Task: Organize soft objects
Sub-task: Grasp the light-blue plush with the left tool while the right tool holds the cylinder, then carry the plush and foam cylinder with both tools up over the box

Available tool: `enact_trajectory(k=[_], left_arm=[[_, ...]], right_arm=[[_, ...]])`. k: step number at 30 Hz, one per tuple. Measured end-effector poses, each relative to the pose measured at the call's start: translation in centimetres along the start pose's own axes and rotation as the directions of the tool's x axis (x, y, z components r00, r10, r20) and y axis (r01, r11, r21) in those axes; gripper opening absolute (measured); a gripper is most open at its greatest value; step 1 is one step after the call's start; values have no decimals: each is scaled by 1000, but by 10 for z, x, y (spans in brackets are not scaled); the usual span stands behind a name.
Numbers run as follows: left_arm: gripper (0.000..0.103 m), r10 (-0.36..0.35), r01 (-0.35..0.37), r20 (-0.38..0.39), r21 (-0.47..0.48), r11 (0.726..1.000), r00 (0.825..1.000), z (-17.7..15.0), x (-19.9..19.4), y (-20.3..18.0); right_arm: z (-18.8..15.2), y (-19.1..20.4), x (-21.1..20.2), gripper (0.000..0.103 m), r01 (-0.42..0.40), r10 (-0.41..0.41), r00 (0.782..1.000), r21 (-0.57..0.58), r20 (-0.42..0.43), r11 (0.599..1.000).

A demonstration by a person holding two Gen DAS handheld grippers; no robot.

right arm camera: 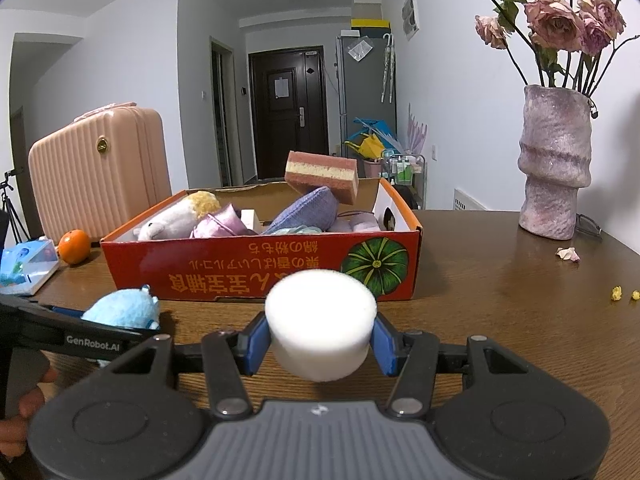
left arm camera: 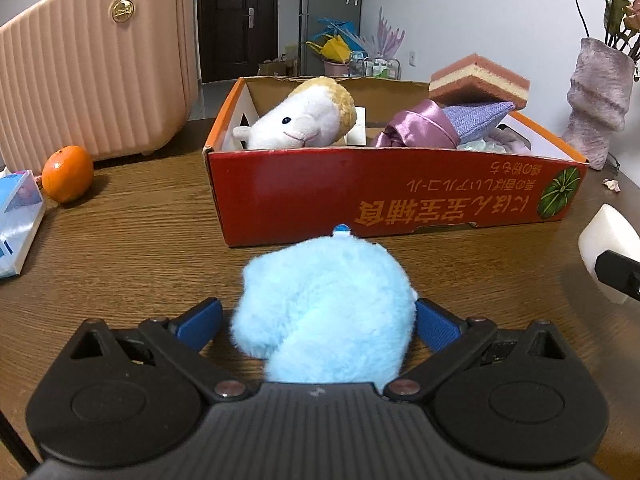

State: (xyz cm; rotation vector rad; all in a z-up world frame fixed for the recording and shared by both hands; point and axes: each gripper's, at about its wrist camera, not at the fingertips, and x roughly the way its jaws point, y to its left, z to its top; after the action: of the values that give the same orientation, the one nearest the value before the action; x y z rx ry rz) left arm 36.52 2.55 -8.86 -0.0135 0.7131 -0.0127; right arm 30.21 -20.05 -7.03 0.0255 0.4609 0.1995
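Observation:
A fluffy light-blue plush (left arm camera: 324, 312) lies on the wooden table just before the red cardboard box (left arm camera: 360, 196). My left gripper (left arm camera: 318, 308) stands open around it: the right pad touches the fur, the left pad shows a small gap. My right gripper (right arm camera: 320, 332) is shut on a white foam cylinder (right arm camera: 320, 320), held a little above the table before the box (right arm camera: 240, 276). Inside the box lie a white lamb plush (left arm camera: 296, 120), a purple satin pouch (left arm camera: 416, 128), a lavender cushion (left arm camera: 476, 116) and a pink layered sponge (left arm camera: 480, 80) leaning on top.
A pink ribbed suitcase (left arm camera: 92, 64) stands at the back left, with an orange (left arm camera: 67, 174) and a blue tissue pack (left arm camera: 16, 216) before it. A mauve vase (right arm camera: 556, 168) of dried roses stands at the right, with fallen petals (right arm camera: 568, 254) nearby.

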Motion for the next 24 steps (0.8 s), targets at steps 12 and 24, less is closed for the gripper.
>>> enact_trajectory(k=[12,24], left_arm=[[73,34,-36,72,32,999,997,-2,-13,-5],[74,58,-59,315,-7,998,947,7,-78,-9]], right_arm=[[-1,0,0,53,-2,2,1000,4,3,1000],[5,1,-15,53,-25,25,996,4,90,1000]])
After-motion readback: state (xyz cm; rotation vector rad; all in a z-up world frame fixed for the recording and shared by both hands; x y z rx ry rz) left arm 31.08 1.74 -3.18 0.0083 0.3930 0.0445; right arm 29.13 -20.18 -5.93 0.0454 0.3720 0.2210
